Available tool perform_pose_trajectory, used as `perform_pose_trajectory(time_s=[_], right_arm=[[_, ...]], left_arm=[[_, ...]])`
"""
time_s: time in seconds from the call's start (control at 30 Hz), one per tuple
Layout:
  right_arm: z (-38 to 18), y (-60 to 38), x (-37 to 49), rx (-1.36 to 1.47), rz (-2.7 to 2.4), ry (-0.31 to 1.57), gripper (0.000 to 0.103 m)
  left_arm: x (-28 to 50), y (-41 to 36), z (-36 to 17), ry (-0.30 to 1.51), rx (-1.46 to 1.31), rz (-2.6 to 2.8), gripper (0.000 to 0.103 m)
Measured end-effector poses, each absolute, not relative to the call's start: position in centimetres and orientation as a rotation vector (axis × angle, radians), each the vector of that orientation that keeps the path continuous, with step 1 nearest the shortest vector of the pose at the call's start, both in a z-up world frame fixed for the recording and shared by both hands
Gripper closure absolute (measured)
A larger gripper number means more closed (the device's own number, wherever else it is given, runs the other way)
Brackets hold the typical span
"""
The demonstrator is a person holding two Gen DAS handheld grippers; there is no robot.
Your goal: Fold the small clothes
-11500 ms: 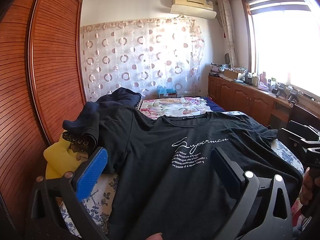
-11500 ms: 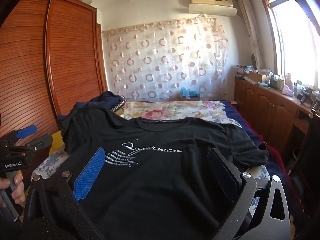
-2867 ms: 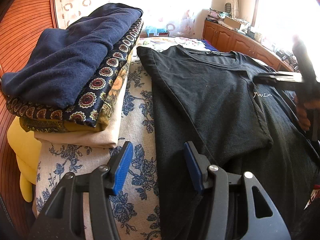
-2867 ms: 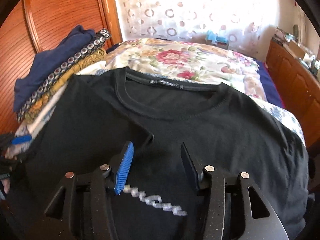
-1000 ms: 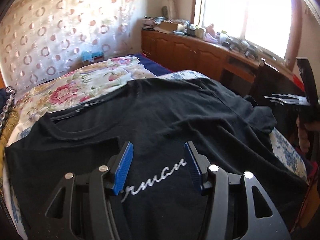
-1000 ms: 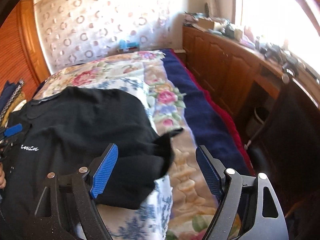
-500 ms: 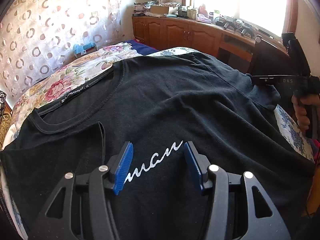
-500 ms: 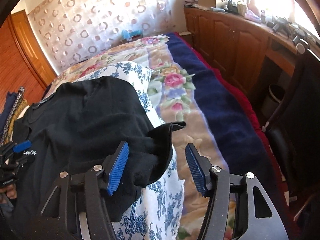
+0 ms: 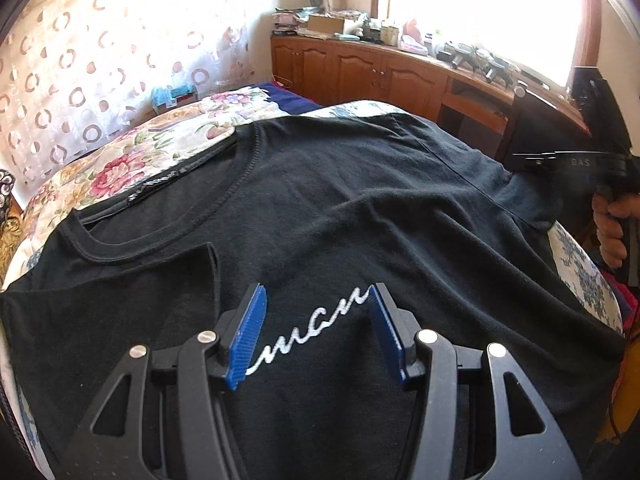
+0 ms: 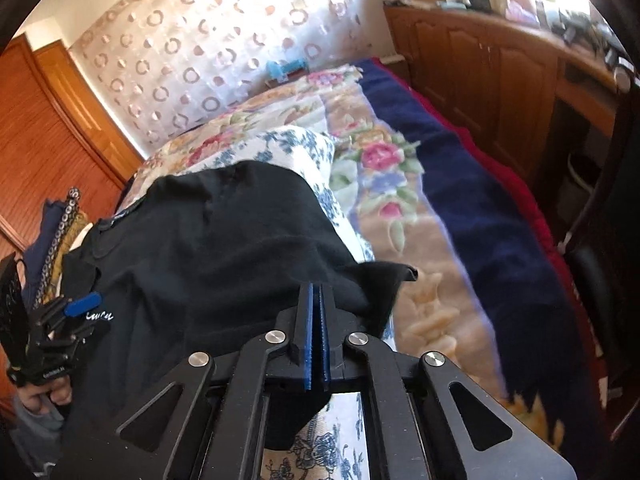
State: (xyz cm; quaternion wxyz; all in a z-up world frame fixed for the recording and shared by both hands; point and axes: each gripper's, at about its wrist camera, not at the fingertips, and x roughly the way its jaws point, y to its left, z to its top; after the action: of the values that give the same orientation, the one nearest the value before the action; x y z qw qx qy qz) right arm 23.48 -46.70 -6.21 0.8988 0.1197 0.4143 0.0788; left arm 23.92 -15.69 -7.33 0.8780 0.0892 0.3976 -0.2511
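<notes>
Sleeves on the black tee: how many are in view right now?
2. One sleeve lies folded in over the chest, beside the left gripper. The other sleeve is at the shirt's outer edge, pinched in the right gripper.

We see black T-shirt (image 9: 360,208), white script lettering (image 9: 308,328) on chest. Blue pads (image 9: 248,336) on black left gripper (image 9: 316,334); same on right gripper (image 10: 317,336). White sheet (image 10: 296,144), blue flower print. Floral quilt (image 9: 132,156), pink roses. Navy blanket (image 10: 472,184), red edge. Pale curtain (image 9: 80,64), ring pattern. Brown wood cabinets (image 9: 360,72).
</notes>
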Motion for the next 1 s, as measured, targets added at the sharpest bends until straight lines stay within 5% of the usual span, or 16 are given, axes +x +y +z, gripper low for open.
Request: perform_pose_trajectory(time_s=[0.37,0.57,0.63,0.8,1.0], right_arm=[[1.0,-40.8,22.1,0.094,0.252,0.681,0.103],[-1.6,-34.2,22.6,0.080,0.422,0.815,0.103],[-3.3,-33.3,22.3,0.038,0.402,0.871,0.099],[-3.1,-36.5,20.6,0.053,0.274,0.852,0.061],[-3.7,-40.2,21.2,0.067,0.112,0.855,0.055]], left_arm=[[22.2,-13.4,-3.3,0.686,0.180,-0.513,0.050],[22.1,-10.9,-2.1,0.661,0.132,-0.486,0.050],[22.1,-10.4,-2.2,0.663,0.121,-0.483,0.050],[21.9,-10.9,-2.6,0.668,0.124,-0.506,0.050],[21.4,-11.9,-2.7,0.664,0.141,-0.535,0.050]])
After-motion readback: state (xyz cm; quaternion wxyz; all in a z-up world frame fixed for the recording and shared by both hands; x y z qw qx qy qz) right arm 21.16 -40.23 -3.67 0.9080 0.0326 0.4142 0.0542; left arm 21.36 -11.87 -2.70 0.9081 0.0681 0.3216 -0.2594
